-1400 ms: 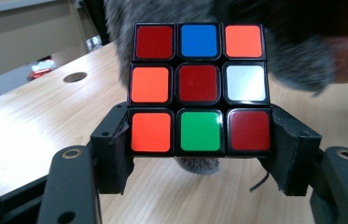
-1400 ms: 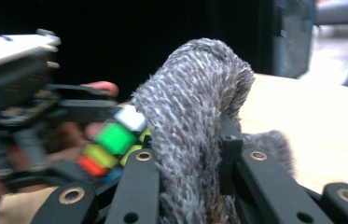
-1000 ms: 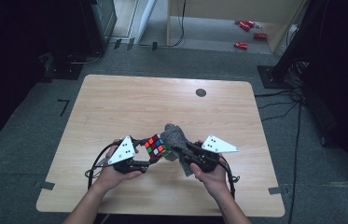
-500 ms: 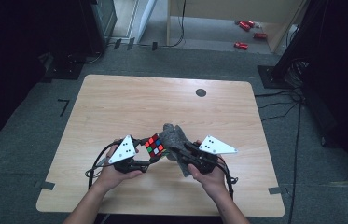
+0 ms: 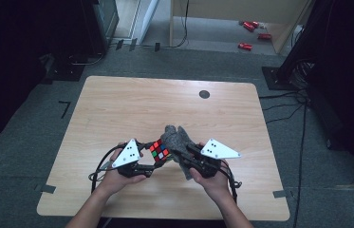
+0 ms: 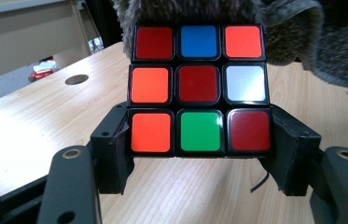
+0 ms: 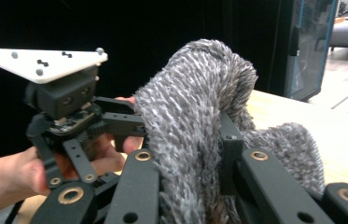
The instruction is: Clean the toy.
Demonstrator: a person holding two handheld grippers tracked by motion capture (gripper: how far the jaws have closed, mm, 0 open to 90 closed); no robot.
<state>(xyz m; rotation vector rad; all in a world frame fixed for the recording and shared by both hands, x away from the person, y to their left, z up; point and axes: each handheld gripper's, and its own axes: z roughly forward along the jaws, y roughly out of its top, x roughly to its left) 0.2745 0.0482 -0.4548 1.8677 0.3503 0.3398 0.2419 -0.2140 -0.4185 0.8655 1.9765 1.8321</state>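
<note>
The left gripper (image 5: 152,160) is pinching the cube (image 5: 159,150) by its bottom layer, one jaw on each side, and holding it up off the table (image 5: 117,104) near the front edge, around the middle. Gripping low like this is leaving the upper layers and the top face bare, which looks deliberate: those are the surfaces the cloth (image 5: 177,140) is reaching. The right gripper (image 5: 181,153) is squeezing a bunched fold of the grey cloth between nearly closed jaws, so the fluffy wad is sticking out past the tips as a pad. In the left gripper view the cloth (image 6: 274,32) is draping over the cube's (image 6: 199,88) top and far side, touching it. The two hands are facing each other, probably so one is steadying the cube while the other is wiping it.
</note>
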